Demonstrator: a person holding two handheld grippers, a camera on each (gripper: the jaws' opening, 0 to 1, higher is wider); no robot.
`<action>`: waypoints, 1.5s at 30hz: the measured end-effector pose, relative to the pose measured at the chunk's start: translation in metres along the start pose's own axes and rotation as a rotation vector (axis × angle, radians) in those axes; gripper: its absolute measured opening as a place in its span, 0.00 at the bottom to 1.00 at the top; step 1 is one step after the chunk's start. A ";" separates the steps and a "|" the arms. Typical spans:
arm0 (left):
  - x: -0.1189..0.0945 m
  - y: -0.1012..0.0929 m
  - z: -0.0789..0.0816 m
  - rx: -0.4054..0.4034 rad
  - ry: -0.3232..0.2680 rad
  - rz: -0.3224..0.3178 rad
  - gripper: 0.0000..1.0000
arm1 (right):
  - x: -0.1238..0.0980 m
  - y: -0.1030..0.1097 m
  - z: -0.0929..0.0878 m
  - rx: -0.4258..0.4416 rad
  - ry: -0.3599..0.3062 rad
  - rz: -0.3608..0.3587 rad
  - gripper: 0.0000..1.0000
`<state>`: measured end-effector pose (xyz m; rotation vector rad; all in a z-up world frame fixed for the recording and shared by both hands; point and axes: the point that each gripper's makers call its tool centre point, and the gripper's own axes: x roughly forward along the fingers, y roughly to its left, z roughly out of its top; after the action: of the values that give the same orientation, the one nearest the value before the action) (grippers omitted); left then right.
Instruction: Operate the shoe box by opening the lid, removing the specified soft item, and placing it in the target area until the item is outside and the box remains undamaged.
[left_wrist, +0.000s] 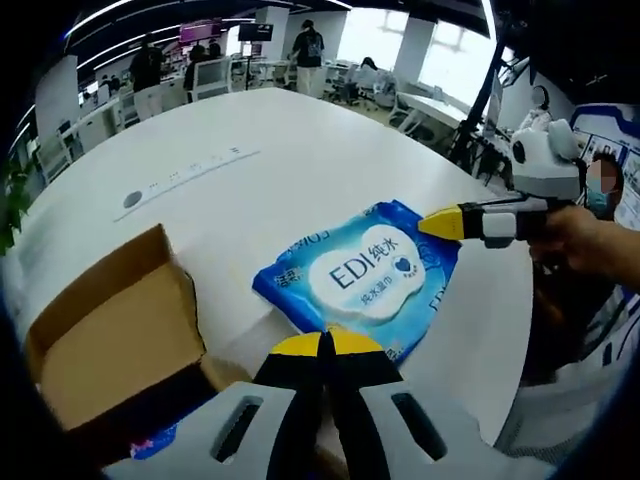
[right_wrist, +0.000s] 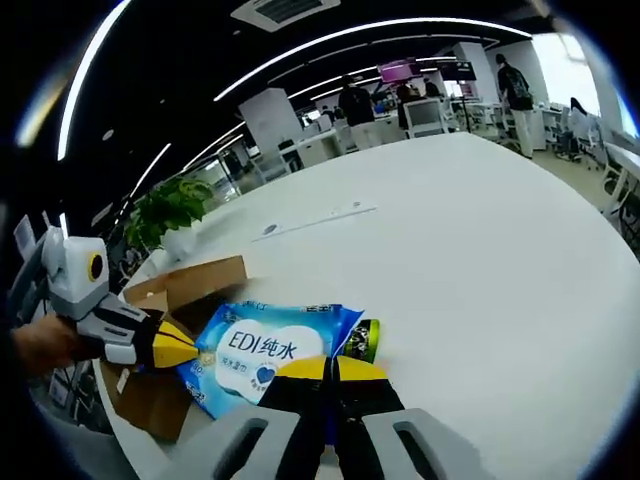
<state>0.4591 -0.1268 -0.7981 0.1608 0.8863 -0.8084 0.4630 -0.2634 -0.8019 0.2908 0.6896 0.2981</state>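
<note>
The pack of wet wipes (left_wrist: 362, 275) lies flat on the white tabletop (left_wrist: 300, 150), outside the cardboard box (left_wrist: 115, 335) and just beside its open end. It is a soft blue pouch with a pale oval label printed "EDI" and Chinese characters beside a small dark heart; its film is glossy and slightly crumpled at the sealed edges.

In the left gripper view, your left claw (left_wrist: 322, 345) has its yellow-tipped jaws drawn together at the pack's near edge; whether they pinch the film cannot be told from here. Your right claw (left_wrist: 440, 222) enters from the right, its yellow tip touching the pack's far corner, with your hand (left_wrist: 580, 240) behind it. The box stands to the left with its brown inside showing and its flaps up.

In the right gripper view, your right claw (right_wrist: 328, 370) also shows its jaws closed together, over the edge of the pack (right_wrist: 265, 355), and again a grip on it cannot be confirmed. A green and black object (right_wrist: 362, 340) rests against the pack's right end. Your left claw (right_wrist: 180, 348) reaches in from the left, tip at the pack's other side, in front of the box (right_wrist: 190, 280). A potted plant (right_wrist: 170, 210) stands beyond the tabletop (right_wrist: 480, 260).
</note>
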 end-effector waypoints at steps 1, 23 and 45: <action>0.001 0.000 0.000 0.006 0.002 0.006 0.00 | 0.001 -0.002 0.000 -0.004 0.000 -0.001 0.00; 0.010 0.000 -0.006 0.066 0.026 0.052 0.00 | 0.013 -0.017 -0.004 -0.012 -0.003 -0.017 0.00; -0.013 0.002 -0.004 0.094 0.015 0.051 0.11 | -0.006 -0.019 -0.001 -0.064 -0.015 -0.040 0.06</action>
<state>0.4527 -0.1164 -0.7912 0.2710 0.8556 -0.8026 0.4613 -0.2830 -0.8060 0.2181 0.6691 0.2791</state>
